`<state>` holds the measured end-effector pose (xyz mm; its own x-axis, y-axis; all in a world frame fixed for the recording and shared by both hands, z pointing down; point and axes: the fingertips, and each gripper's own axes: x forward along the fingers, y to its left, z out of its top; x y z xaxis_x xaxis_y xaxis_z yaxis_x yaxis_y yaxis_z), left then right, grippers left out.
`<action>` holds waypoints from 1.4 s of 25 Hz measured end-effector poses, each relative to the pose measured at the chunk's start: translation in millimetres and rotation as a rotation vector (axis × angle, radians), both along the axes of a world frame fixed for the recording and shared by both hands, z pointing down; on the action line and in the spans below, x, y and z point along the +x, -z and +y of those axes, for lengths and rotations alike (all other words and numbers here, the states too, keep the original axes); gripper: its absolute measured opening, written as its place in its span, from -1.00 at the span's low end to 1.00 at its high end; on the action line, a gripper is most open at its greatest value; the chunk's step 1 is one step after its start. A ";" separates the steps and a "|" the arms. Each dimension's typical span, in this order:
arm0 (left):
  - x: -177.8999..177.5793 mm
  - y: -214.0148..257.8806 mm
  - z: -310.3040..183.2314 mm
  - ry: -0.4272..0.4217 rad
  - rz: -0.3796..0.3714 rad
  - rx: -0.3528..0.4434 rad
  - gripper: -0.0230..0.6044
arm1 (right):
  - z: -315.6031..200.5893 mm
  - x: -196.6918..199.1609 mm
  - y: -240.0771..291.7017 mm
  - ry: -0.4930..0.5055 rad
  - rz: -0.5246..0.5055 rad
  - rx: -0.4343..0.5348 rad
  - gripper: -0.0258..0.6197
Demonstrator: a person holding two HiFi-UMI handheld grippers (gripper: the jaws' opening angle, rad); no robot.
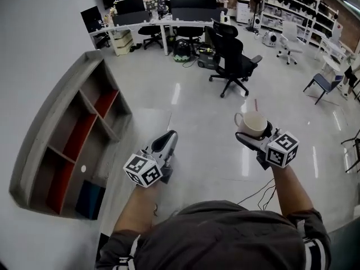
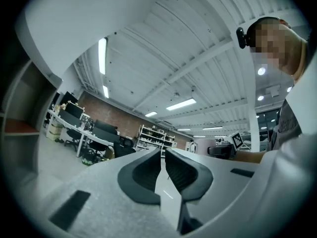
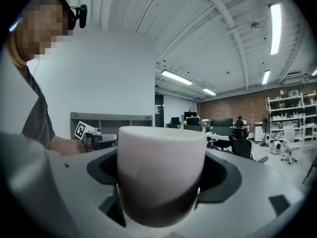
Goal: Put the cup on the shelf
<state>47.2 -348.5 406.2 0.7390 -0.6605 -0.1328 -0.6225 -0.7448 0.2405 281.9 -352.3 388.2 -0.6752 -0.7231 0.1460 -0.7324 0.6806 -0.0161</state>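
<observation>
A white cup (image 1: 251, 123) with a handle stands upright between the jaws of my right gripper (image 1: 254, 135), which is shut on it and holds it in the air at the right. In the right gripper view the cup (image 3: 161, 170) fills the middle, clamped from both sides. My left gripper (image 1: 166, 142) is held out at the centre left, its jaws nearly together with nothing between them (image 2: 162, 175). The grey shelf (image 1: 73, 129) with red back panels stands against the wall at the left, its compartments mostly bare.
A dark blue box (image 1: 90, 198) sits in the shelf's lowest compartment. A black office chair (image 1: 232, 58) stands ahead in the middle of the floor. Desks with monitors (image 1: 152, 13) line the back, and white racks (image 1: 295, 4) stand at the back right.
</observation>
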 end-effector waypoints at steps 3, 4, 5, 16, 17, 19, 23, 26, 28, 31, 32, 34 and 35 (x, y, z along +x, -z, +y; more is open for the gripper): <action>-32.9 10.1 9.1 0.090 -0.025 0.013 -0.85 | -17.3 -38.7 13.6 0.099 -0.005 0.015 0.44; -47.8 13.9 13.5 0.122 -0.037 0.018 -0.85 | -22.2 -56.7 19.1 0.134 -0.011 0.021 0.44; -64.8 17.7 18.1 0.156 -0.049 0.021 -0.85 | -26.8 -77.0 24.6 0.170 -0.016 0.029 0.44; -308.5 48.3 122.0 0.637 -0.149 0.027 -0.85 | -16.0 -384.0 91.4 0.641 -0.064 0.127 0.44; -327.4 51.2 135.5 0.675 -0.149 0.029 -0.85 | -8.6 -410.5 97.0 0.679 -0.069 0.132 0.44; -362.7 57.9 161.7 0.742 -0.141 0.038 -0.85 | 7.7 -462.5 107.3 0.752 -0.077 0.143 0.44; -423.4 67.7 215.1 0.870 -0.142 0.057 -0.85 | 49.4 -563.7 125.5 0.908 -0.091 0.165 0.44; -463.0 66.7 259.0 0.970 -0.144 0.044 -0.85 | 90.1 -635.7 134.0 1.031 -0.099 0.171 0.44; -486.4 65.4 290.3 1.044 -0.145 0.031 -0.85 | 121.3 -681.2 137.1 1.117 -0.103 0.171 0.44; -512.4 66.1 328.3 1.121 -0.142 0.027 -0.85 | 164.3 -731.9 143.2 1.212 -0.113 0.179 0.44; -519.5 66.2 339.1 1.138 -0.141 0.027 -0.85 | 177.8 -745.5 145.0 1.237 -0.116 0.182 0.44; -532.1 66.3 359.1 1.171 -0.141 0.027 -0.85 | 203.6 -771.0 147.3 1.282 -0.116 0.188 0.44; -537.5 66.7 368.4 1.186 -0.142 0.027 -0.85 | 215.5 -783.1 147.7 1.303 -0.113 0.190 0.44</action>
